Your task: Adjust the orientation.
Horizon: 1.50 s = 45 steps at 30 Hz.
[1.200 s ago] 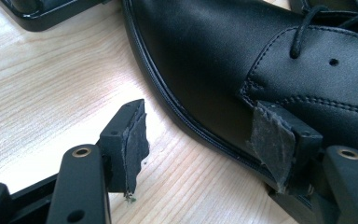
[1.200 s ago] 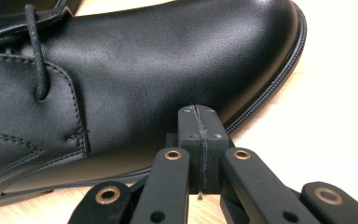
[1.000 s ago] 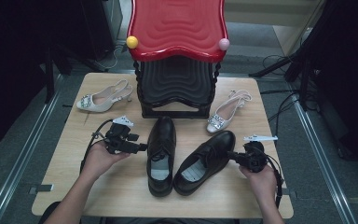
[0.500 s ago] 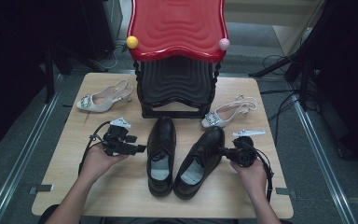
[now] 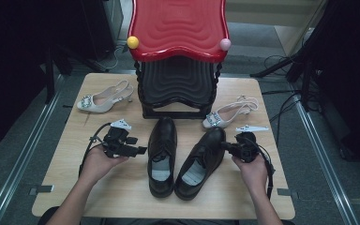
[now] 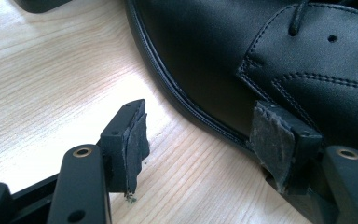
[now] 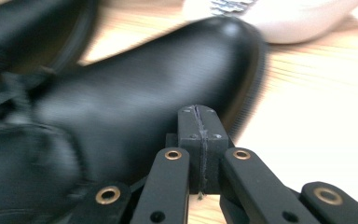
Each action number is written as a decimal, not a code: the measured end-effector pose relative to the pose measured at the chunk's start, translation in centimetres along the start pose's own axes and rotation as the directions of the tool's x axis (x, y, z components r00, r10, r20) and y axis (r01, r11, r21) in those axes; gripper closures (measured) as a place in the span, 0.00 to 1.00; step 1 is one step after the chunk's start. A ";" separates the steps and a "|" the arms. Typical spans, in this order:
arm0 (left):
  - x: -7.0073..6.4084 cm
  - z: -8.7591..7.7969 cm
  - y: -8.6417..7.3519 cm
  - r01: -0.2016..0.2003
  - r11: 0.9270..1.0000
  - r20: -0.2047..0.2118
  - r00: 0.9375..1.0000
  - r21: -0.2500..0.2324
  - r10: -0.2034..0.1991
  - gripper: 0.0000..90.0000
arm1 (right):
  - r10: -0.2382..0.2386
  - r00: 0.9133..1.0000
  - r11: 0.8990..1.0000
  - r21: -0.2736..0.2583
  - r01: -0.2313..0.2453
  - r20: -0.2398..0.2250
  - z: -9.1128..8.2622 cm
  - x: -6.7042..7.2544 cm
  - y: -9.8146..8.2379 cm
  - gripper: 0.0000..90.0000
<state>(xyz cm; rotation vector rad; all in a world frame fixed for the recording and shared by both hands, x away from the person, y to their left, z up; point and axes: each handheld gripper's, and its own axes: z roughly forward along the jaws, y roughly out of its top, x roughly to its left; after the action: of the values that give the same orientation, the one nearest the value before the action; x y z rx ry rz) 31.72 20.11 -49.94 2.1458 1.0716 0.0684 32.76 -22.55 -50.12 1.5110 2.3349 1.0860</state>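
Observation:
Two black leather shoes lie side by side on the wooden table, toes pointing away from me. The left shoe (image 5: 163,154) stands straight and the right shoe (image 5: 200,161) slants to the right. My left gripper (image 5: 139,150) is open and points at the left shoe's side. In the left gripper view (image 6: 200,140) one pad (image 6: 272,137) is at the sole edge of the shoe (image 6: 242,56) and the other is over bare wood. My right gripper (image 5: 226,146) is shut with nothing in it. Its tips (image 7: 198,122) rest against the right shoe's side (image 7: 121,93).
A stack of black stools with a red one on top (image 5: 178,33) stands at the back middle of the table (image 5: 65,187). One beige heeled shoe (image 5: 104,97) lies at the back left. Another (image 5: 229,114) lies just beyond the right black shoe's toe.
My right gripper has moved left, staying shut, and the right black shoe has swung with it, its toe now nearer the left shoe. The right beige shoe has turned a little. The left gripper held still.

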 end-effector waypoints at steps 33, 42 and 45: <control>-0.4 0.2 -0.1 -0.010 1.000 0.003 1.000 0.014 0.009 0.41 | -0.072 0.996 0.994 0.074 0.076 -0.059 4.3 3.1 1.3 1.00; -0.4 -0.2 -0.7 0.001 1.000 0.001 1.000 -0.003 -0.001 0.41 | -0.055 0.990 0.998 -0.004 0.055 -0.130 2.2 4.4 2.4 1.00; -0.4 -0.4 -0.8 0.001 1.000 -0.003 1.000 -0.007 -0.001 0.41 | -0.075 0.982 0.997 -0.035 0.070 -0.174 0.4 5.5 2.2 1.00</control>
<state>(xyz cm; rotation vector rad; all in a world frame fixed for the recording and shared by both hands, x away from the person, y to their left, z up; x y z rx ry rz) 30.79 20.31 -50.04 2.1396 1.0720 0.0747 31.90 -17.22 -47.64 1.3593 2.4549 1.2767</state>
